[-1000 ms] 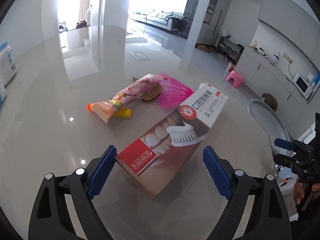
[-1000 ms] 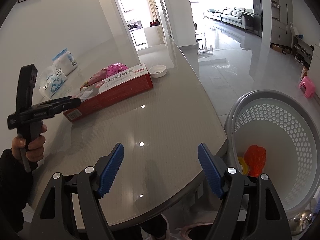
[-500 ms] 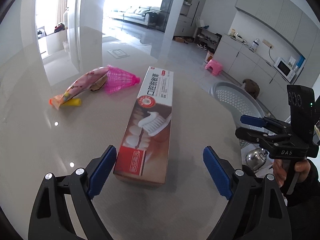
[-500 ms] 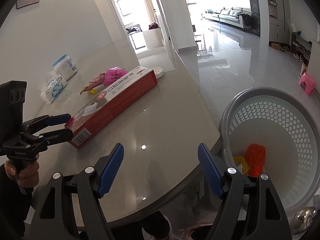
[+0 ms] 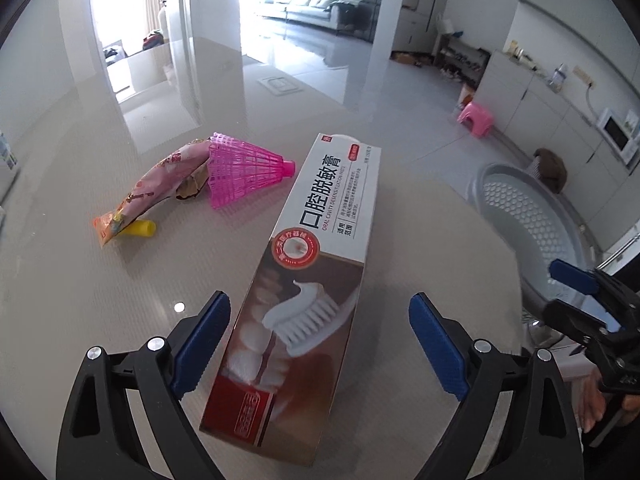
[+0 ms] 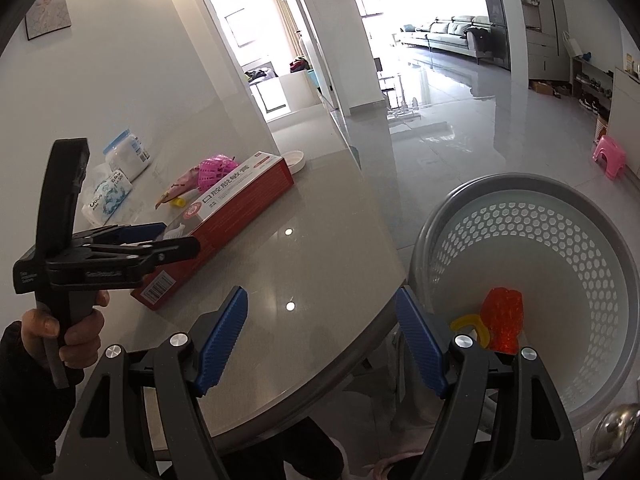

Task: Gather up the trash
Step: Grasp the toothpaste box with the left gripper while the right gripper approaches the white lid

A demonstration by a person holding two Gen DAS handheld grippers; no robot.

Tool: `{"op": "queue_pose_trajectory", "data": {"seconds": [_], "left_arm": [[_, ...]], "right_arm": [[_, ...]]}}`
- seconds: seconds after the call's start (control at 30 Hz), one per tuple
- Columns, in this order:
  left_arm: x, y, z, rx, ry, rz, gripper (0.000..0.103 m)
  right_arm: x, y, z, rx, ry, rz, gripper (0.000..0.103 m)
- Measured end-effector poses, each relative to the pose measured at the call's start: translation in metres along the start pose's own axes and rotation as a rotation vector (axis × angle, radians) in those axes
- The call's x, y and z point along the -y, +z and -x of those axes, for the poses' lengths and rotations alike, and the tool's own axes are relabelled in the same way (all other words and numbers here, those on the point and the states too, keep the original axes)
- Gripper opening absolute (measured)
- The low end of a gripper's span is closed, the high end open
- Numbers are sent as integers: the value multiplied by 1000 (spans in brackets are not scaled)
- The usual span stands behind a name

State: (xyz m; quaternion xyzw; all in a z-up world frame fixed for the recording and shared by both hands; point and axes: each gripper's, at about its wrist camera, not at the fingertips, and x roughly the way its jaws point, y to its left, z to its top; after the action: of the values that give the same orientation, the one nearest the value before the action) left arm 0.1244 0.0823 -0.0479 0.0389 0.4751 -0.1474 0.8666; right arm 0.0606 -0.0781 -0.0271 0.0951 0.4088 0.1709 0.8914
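Toothpaste box [image 5: 304, 292] nearer; near end cut off

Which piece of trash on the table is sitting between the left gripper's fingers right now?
The long red-and-white toothpaste box; the open left gripper straddles its near end. The pink plastic shuttlecock and pink snack wrapper lie farther off.

In the right wrist picture, the black left gripper [image 6: 176, 240] covers the near end of the toothpaste box [image 6: 236, 216], and a shiny metal thing [image 6: 616, 436] is cut off at the lower right.
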Motion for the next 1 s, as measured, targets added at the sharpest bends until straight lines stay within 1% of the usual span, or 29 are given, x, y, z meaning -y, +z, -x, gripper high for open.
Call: {"op": "queue_pose_trajectory", "data": {"seconds": [0.17,0.27,0.33,0.37,0.43,0.47,0.5,0.57,0.67,0.8,1.0], "left_arm": [[7,5,-10,-36,50,16,89],[9,8,-18,-63,79,36,87],[10,8,-22,-79,86,48,83],[9,9,-23,-83,90,51,80],[9,10,-26,-89,93,54,71],[10,10,-27,-92,92,52,64],[11,10,-25,-83,101,46,60],[15,10,-25,-75,90,48,56],[16,9,-22,-63,79,57,52],[13,1,-13,-39,55,82,50],[5,-12,15,38,79,125,50]], "right_arm": [[8,0,3,7,14,-15,73],[14,-1,6,14,19,-28,73],[18,-2,7,17,19,-37,73],[19,-2,7,18,18,-41,73],[25,-2,7,18,17,-53,73],[26,-3,8,18,16,-57,73],[28,-4,8,18,14,-63,73],[29,-4,8,17,11,-69,73],[30,-3,10,20,5,-73,73],[28,-2,9,19,-5,-70,73],[18,1,0,5,-8,-51,73]]}}
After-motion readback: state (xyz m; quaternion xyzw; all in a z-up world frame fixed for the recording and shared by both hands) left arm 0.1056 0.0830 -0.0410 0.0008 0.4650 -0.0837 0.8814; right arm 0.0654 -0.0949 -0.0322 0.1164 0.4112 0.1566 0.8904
